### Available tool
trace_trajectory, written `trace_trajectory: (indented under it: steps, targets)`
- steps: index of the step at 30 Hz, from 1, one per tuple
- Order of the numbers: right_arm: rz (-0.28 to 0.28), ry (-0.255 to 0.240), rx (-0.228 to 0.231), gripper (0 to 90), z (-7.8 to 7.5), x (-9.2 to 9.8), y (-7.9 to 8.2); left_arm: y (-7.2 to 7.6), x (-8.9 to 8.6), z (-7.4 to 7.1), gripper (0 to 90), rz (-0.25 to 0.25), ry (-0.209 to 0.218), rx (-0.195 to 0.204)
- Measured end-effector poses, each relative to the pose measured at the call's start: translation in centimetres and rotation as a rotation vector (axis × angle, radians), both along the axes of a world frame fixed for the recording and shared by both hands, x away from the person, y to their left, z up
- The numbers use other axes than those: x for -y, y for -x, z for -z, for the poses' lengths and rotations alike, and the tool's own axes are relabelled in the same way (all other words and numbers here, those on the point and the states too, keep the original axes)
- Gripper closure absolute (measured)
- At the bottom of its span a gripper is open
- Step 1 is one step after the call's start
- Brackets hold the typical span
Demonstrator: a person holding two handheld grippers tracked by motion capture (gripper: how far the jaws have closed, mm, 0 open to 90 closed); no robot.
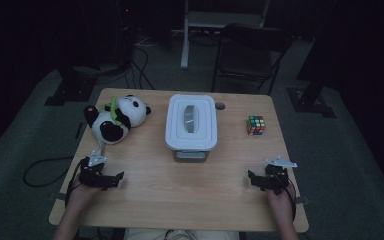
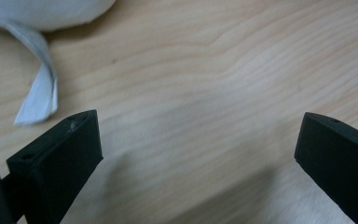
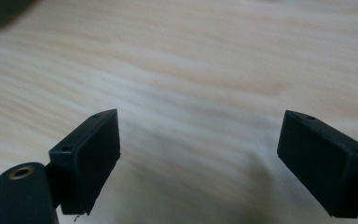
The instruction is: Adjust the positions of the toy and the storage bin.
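**Both grippers parked at the near edge, nothing picked up yet**

The black-and-white plush panda (image 1: 116, 118) with a green patch on its chest lies on its side at the far left of the light wooden table (image 1: 190, 192), just beyond the left gripper (image 1: 114, 181). It is the thing nearest either tool, so it looks like the likely first pick. Its white fabric tag (image 2: 39, 95) curls down onto the wood in the left gripper view, just beside the tip of one jaw but not touching it.

That gripper rests low at the near left of the table, its two black jaws spread wide with only bare wood between them. The right gripper (image 1: 252, 178) sits at the near right, jaws likewise wide apart and empty; in the right gripper view only wood grain lies beyond them.

Farther out, a white rectangular plastic storage box (image 1: 191, 121) with its grey-handled lid fitted stands at the centre of the table, well apart from both tools. A small multicoloured puzzle cube (image 1: 256, 125) sits at the far right.

By my reading the work has not begun: the toy and the cube are loose on the table, the box is lidded, and everything is left to do.

No brand, label or writing can be read; the tag's print, if any, is too blurred.
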State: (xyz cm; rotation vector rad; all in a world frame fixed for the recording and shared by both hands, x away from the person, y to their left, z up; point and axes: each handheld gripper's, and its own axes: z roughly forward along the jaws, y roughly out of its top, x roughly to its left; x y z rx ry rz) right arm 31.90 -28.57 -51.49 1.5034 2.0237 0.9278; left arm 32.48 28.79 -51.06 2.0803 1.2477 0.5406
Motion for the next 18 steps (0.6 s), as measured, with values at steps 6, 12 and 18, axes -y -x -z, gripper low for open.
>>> trace_trajectory:
  steps: [6, 12, 18]
  targets:
    - [-0.057, -0.014, 0.006, 12.9, -0.6, -2.0, -1.7, -1.4, 1.8, -0.3, 1.3, 0.046, -0.007, -0.006]
    - [-0.103, -0.012, 0.003, 13.0, -0.6, -3.8, -3.5, -3.1, 3.8, -0.4, 1.3, 0.087, 0.0, -0.008]
    - [-0.131, -0.003, 0.003, 13.1, -0.6, -4.9, -5.0, -4.2, 4.9, -0.3, 1.3, 0.107, 0.016, -0.007]
